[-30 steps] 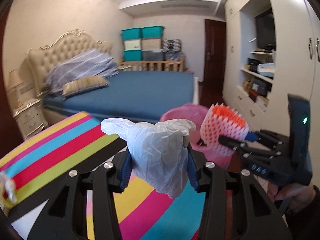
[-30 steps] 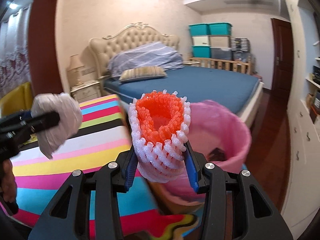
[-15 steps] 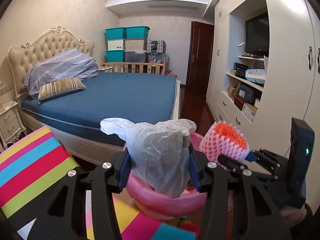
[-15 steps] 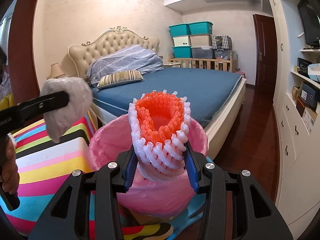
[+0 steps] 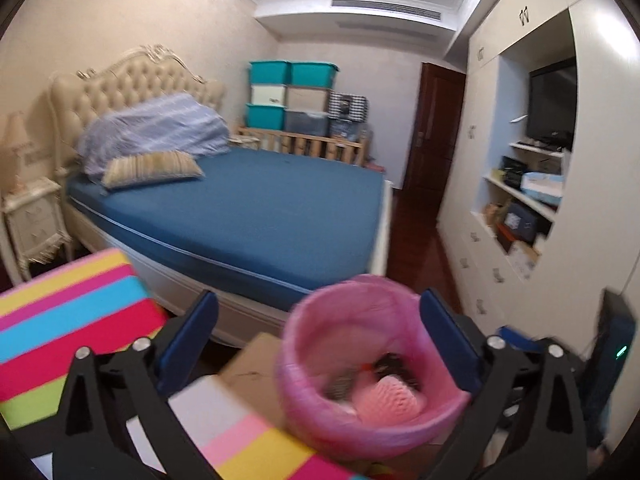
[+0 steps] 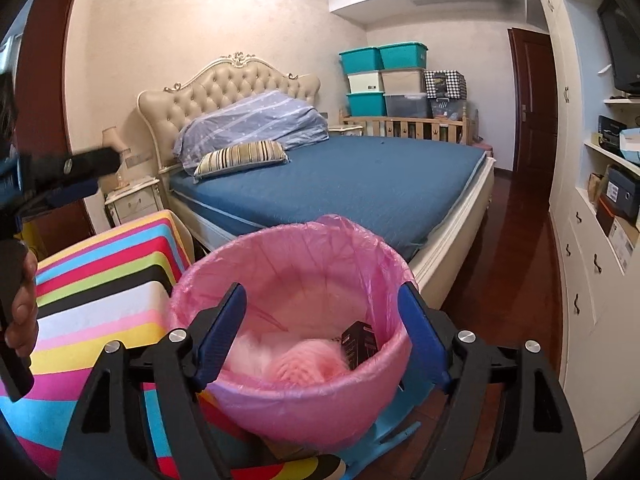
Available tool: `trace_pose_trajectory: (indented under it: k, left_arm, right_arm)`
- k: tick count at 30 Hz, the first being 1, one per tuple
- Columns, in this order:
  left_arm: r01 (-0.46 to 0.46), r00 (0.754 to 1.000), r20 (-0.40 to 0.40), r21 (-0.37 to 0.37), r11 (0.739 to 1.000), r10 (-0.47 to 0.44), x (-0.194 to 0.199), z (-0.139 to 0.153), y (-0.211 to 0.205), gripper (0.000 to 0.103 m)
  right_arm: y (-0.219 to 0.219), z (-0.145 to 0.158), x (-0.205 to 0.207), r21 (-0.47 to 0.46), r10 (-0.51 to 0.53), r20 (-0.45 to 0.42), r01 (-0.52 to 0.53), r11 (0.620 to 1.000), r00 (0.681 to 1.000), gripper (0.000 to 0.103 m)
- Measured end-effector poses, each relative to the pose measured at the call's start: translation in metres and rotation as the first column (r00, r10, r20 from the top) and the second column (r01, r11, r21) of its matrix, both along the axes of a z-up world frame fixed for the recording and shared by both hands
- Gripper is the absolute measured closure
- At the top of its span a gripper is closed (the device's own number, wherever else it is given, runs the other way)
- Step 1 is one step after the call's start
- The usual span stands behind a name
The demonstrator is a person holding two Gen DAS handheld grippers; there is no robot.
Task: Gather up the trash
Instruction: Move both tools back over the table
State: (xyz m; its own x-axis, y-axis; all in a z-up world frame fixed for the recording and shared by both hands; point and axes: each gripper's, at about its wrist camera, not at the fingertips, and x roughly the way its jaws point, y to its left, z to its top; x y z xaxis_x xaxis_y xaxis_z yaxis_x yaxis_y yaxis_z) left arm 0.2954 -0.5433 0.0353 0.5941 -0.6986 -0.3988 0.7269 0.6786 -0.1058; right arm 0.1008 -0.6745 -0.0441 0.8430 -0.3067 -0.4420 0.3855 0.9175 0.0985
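Right wrist view looks down into the pink-lined bin (image 6: 292, 320), which stands off the corner of the striped table (image 6: 100, 292), and the right tool (image 6: 322, 332) hangs over its mouth with jaws that have just been opening, now wide and empty, because the foam net (image 6: 308, 364) and the pale bag (image 6: 248, 354) lie inside, where collected trash belongs. The left tool (image 5: 320, 344) likewise points slightly downward over the bin, jaws just spread wide, nothing between them.

Both hand-held grippers, the left gripper (image 5: 320, 340) and the right gripper (image 6: 324, 328), have matte black angular frames, silver round screws and blue flat finger pads (image 6: 222, 328); a green indicator light (image 5: 621, 351) glows on one black housing.
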Motion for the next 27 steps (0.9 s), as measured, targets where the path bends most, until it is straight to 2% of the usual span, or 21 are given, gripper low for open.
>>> trace_pose_trajectory:
  k: [4, 8, 14, 20, 21, 24, 27]
  left_arm:
    - [-0.079, 0.993, 0.096, 0.044, 0.996, 0.075, -0.009, 0.002, 0.047, 0.005]
    - [-0.136, 0.983, 0.132, 0.087, 0.987, 0.124, -0.021, -0.002, 0.092, 0.005]
    - [-0.29, 0.947, 0.183, 0.139, 0.947, 0.264, -0.03, -0.011, 0.188, 0.005]
    - [-0.481, 0.866, 0.231, 0.139, 0.866, 0.444, -0.041, -0.01, 0.305, 0.005]
    - [-0.524, 0.842, 0.234, 0.136, 0.841, 0.487, -0.043, -0.01, 0.331, 0.005]
    - [-0.599, 0.794, 0.222, 0.119, 0.792, 0.567, -0.048, -0.008, 0.383, 0.005]
    - [-0.675, 0.735, 0.204, 0.121, 0.728, 0.647, -0.054, -0.01, 0.434, 0.005]
  right_arm:
    - [0.014, 0.012, -0.008, -0.004, 0.008, 0.013, -0.008, 1.0, 1.0, 0.026]
    - [0.033, 0.031, -0.005, -0.031, 0.049, 0.029, -0.048, 0.998, 0.998, 0.025]
    - [0.093, 0.044, 0.021, -0.058, 0.184, 0.015, -0.183, 0.981, 0.983, 0.024]
    - [0.176, 0.041, 0.057, -0.063, 0.34, -0.019, -0.34, 0.938, 0.94, 0.024]
    - [0.188, 0.04, 0.061, -0.061, 0.361, -0.022, -0.361, 0.93, 0.932, 0.024]
    - [0.229, 0.037, 0.075, -0.052, 0.427, -0.038, -0.429, 0.902, 0.903, 0.024]
    - [0.271, 0.032, 0.086, -0.042, 0.492, -0.064, -0.495, 0.868, 0.868, 0.024]
